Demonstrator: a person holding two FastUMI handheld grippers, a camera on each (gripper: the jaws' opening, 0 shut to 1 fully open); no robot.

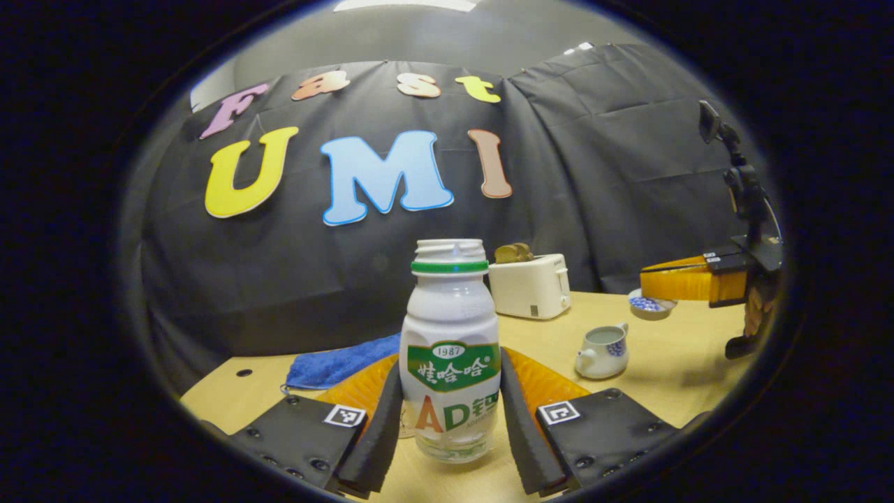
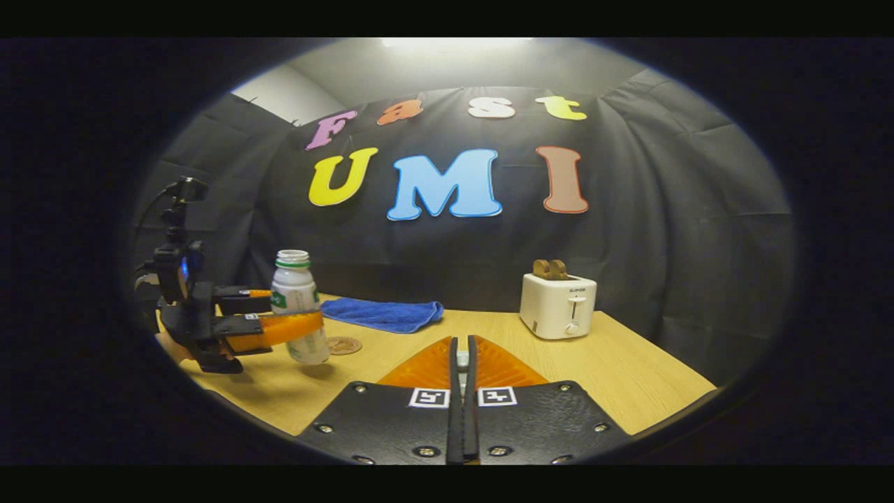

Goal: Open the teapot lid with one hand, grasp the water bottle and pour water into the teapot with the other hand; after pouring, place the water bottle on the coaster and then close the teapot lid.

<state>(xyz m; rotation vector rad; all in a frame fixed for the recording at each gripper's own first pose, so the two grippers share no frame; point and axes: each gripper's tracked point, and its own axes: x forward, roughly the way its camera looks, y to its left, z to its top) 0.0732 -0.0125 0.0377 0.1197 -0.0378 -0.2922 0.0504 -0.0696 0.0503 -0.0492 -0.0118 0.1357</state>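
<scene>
My left gripper [image 1: 450,381] is shut on the water bottle [image 1: 450,328], a white bottle with a green label and an uncapped threaded neck, held upright. In the right gripper view the left gripper [image 2: 297,312] holds the bottle [image 2: 297,290] at the table's left, its base seemingly just above the wood, beside a round brown coaster [image 2: 343,345]. The small white teapot [image 1: 602,351] with blue flowers stands lidless at the right. Beyond it my right gripper [image 1: 646,283] holds the blue-patterned lid [image 1: 649,304] in the air. In its own view the right gripper [image 2: 461,346] is shut on the lid's white knob [image 2: 461,360].
A white toaster [image 2: 557,304] with bread in its slots stands at the back of the wooden table [image 2: 628,377]. A blue towel [image 2: 384,314] lies at the back left. The black cloth wall runs close behind the table.
</scene>
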